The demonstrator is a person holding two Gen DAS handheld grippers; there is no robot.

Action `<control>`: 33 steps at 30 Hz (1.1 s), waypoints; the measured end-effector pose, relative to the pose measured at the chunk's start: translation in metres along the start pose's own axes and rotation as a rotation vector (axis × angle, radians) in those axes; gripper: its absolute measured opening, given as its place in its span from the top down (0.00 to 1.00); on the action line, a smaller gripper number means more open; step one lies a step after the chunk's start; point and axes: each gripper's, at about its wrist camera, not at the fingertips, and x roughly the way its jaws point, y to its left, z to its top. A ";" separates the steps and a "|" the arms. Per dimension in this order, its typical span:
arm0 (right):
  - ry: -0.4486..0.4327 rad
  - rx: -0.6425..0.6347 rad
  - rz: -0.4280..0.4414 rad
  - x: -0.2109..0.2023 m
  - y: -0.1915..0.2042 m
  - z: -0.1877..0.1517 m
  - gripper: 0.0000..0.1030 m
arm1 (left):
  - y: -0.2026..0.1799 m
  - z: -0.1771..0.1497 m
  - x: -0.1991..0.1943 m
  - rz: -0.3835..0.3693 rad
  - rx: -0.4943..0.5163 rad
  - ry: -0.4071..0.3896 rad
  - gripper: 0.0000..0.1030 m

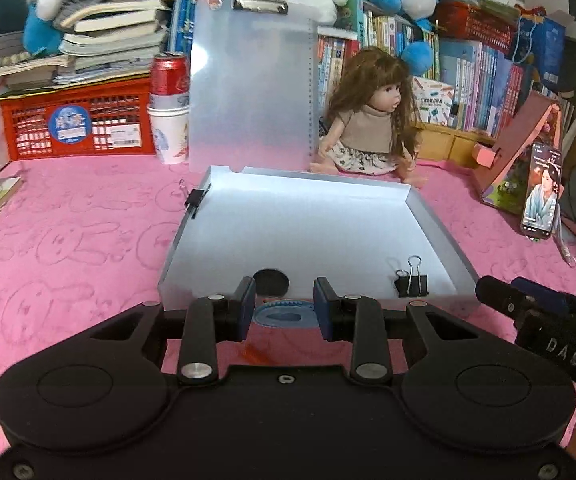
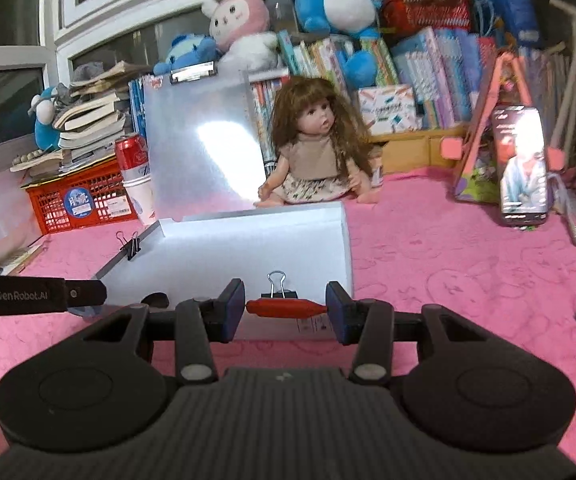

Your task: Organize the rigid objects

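The right hand-held gripper (image 2: pixel 285 310) holds a red, spindle-shaped plastic object (image 2: pixel 285 307) endwise, each blue pad pressing one tapered tip, just above the near edge of the shallow white open box (image 2: pixel 247 248) on the pink embossed tabletop (image 2: pixel 448 260); that is a thin hold, and my worry is the piece pivoting or popping out if the squeeze eases, since pointed ends give the pads little to bite on; it could drop short, onto the cloth rather than into the box. Just behind it stands a black binder clip with silver wire handles (image 2: pixel 277 287), inside the box near the front; bring the red piece down carelessly and it may knock that clip over or land on top of it. A second black binder clip (image 2: pixel 129 245) is clamped on the box's left rim, well apart, no trouble there. The left hand-held gripper (image 1: pixel 283 310) sits at the box's front edge with its jaws moderately apart and nothing between them; below it a blue oval object (image 1: pixel 283 316) lies on the cloth, beside a dark round patch (image 1: pixel 271 282) in the box I cannot identify; the two tools are close, so a sideways swing risks a bump.
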 end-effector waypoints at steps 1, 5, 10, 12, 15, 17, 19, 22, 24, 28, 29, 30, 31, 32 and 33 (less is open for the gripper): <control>0.020 0.008 0.002 0.006 -0.002 0.007 0.53 | 0.001 0.006 0.006 -0.008 -0.008 0.019 0.71; 0.109 0.045 0.026 0.029 -0.010 0.030 0.53 | 0.005 0.026 0.027 -0.028 -0.038 0.076 0.71; 0.191 0.094 0.066 0.060 -0.017 0.051 0.53 | 0.008 0.046 0.052 -0.031 -0.054 0.122 0.71; 0.240 0.103 0.093 0.073 -0.018 0.057 0.53 | 0.010 0.053 0.064 -0.038 -0.074 0.152 0.71; 0.286 0.086 0.099 0.092 -0.017 0.062 0.52 | 0.012 0.059 0.081 -0.034 -0.087 0.181 0.71; 0.297 0.045 0.085 0.102 -0.012 0.063 0.52 | 0.014 0.061 0.093 -0.026 -0.087 0.193 0.71; 0.304 0.003 0.080 0.109 -0.006 0.064 0.52 | 0.015 0.062 0.103 -0.017 -0.086 0.202 0.71; 0.321 -0.028 0.084 0.120 0.000 0.065 0.52 | 0.017 0.063 0.118 -0.003 -0.089 0.220 0.71; 0.340 -0.032 0.078 0.129 0.002 0.064 0.52 | 0.018 0.062 0.126 0.003 -0.094 0.228 0.71; 0.367 -0.023 0.082 0.141 0.004 0.059 0.52 | 0.017 0.060 0.137 0.014 -0.091 0.238 0.71; 0.374 -0.013 0.079 0.144 0.004 0.058 0.52 | 0.016 0.060 0.139 0.015 -0.086 0.240 0.71; 0.381 -0.008 0.080 0.146 0.003 0.057 0.52 | 0.015 0.060 0.141 0.019 -0.082 0.242 0.71; 0.389 -0.004 0.081 0.148 0.003 0.056 0.52 | 0.015 0.059 0.144 0.022 -0.080 0.247 0.71; 0.394 -0.003 0.079 0.150 0.002 0.055 0.52 | 0.015 0.058 0.147 0.024 -0.079 0.253 0.71; 0.398 -0.004 0.077 0.151 0.002 0.054 0.52 | 0.015 0.058 0.149 0.024 -0.080 0.258 0.71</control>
